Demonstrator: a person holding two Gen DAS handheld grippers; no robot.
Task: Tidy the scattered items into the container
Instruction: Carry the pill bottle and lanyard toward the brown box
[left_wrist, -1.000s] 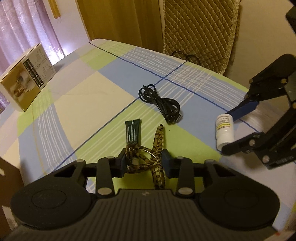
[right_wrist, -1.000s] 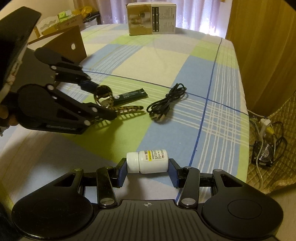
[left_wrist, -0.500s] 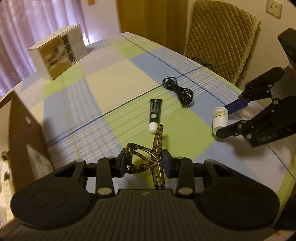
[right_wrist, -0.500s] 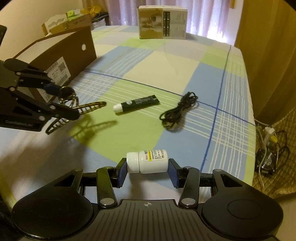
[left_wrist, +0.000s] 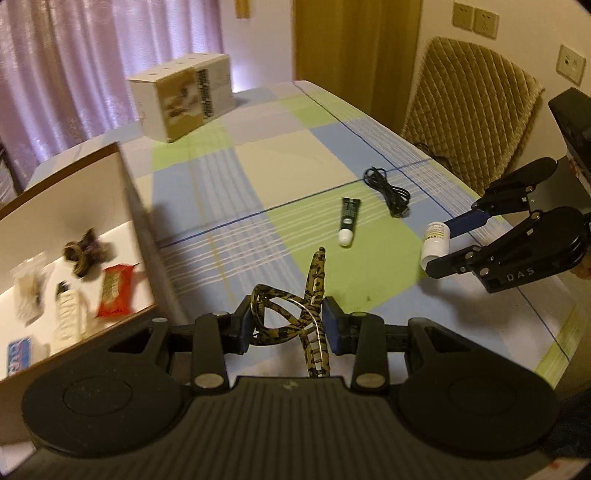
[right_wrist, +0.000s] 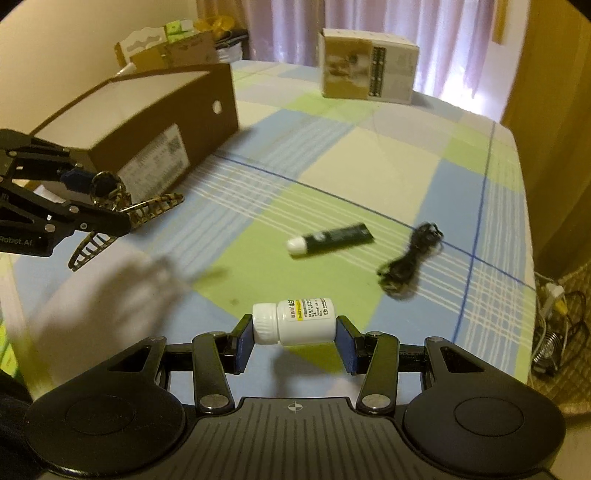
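Right wrist: right claw (right_wrist: 294, 338) clamps pill bottle (right_wrist: 295, 321); left claw (left_wrist: 289, 325) grips hair clip (left_wrist: 295, 317).

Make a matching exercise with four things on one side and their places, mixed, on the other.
Things:
1. hair clip
2. bottle
3. tube
4. red packet

Places:
A. inside the box
B. between the left gripper's fingers
C. lying on the tablecloth
D. between the right gripper's fingers

Pairs: 1-B, 2-D, 3-C, 4-A

Pink curtains (left_wrist: 74, 55), quilted chair (left_wrist: 476, 110), 3 wall sockets (left_wrist: 570, 63).
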